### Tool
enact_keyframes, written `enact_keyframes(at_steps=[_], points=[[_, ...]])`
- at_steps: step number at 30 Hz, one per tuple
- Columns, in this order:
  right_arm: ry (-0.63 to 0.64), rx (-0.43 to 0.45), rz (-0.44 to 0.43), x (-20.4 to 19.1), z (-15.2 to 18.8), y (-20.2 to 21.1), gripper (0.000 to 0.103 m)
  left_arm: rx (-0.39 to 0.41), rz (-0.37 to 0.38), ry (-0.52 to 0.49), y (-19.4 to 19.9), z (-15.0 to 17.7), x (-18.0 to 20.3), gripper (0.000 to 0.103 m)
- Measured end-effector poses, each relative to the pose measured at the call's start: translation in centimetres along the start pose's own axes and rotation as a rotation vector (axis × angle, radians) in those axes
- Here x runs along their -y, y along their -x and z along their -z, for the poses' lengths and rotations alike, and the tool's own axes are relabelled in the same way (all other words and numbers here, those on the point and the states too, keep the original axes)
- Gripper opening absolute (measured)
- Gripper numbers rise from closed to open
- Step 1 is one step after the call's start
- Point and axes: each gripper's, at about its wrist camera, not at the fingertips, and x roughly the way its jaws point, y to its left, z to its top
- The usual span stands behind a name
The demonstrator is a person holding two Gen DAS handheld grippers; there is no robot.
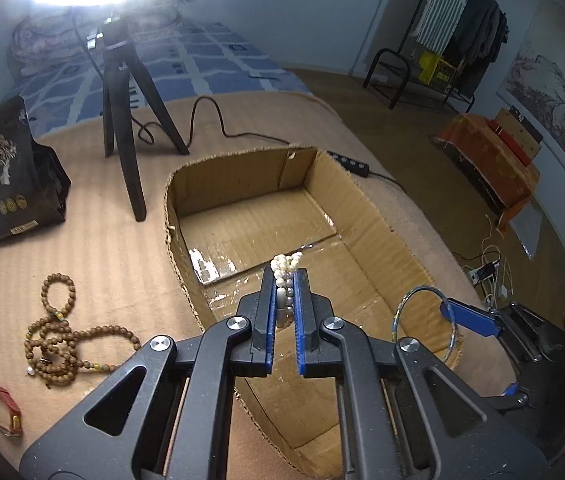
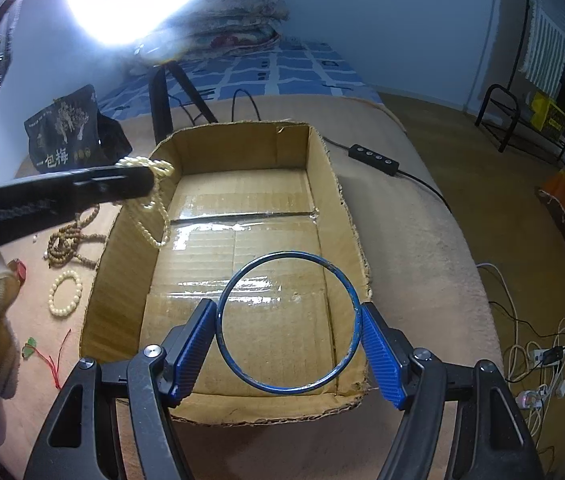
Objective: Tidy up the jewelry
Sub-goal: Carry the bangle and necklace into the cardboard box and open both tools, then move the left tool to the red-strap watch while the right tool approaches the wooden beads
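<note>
My left gripper (image 1: 285, 280) is shut on a bunched white pearl necklace (image 1: 284, 266) and holds it over the open cardboard box (image 1: 242, 160). The right wrist view shows it coming in from the left (image 2: 134, 178), with the pearl strand (image 2: 158, 220) dangling just inside the box's left wall (image 2: 122, 240). My right gripper (image 2: 287, 307) is shut on a thin blue bangle (image 2: 288, 254), pads pressed on its two sides, above the near half of the box. In the left wrist view the bangle (image 1: 396, 318) hangs at the right on a blue finger (image 1: 470, 316).
On the tan mat left of the box lie a brown wooden bead strand (image 1: 54, 336), a red bracelet (image 1: 2, 408), a cream bead bracelet (image 2: 65, 294) and a red cord with a green pendant (image 2: 42, 350). Behind stand a tripod (image 1: 122, 120), a black bag (image 1: 2, 176) and a cable switch (image 2: 374, 158).
</note>
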Motion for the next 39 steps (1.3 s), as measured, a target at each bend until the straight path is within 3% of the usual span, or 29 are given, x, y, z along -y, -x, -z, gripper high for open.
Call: enact_keyframes(at_steps=[10,14,21,23,27,39], points=[[0.0,-0.002,-0.001,-0.2,0.1,-0.3,0.074,-0.023,-0.007,-0.005,-0.8,0.3,0.2,0.006],[0.008,0.01,0.006,-0.5,0.0,0.0,0.081,-0.022,-0.009,-0.003,-0.4,0.1,-0.1,0.006],[0.01,0.027,0.016,-0.6,-0.1,0.5,0.082,-0.008,-0.022,0.001,1.3,0.2,-0.6,0.006],[0.001,0.032,0.015,-0.7,-0.2,0.9,0.082,-0.001,-0.026,0.004,2.0,0.3,-0.8,0.006],[0.004,0.054,0.013,-1.1,-0.4,1.8,0.082,0.021,-0.034,0.002,3.7,0.6,-1.2,0.025],[0.023,0.139,0.002,-4.2,-1.4,5.8,0.082,0.101,-0.105,0.02,11.7,2.0,-5.5,0.025]])
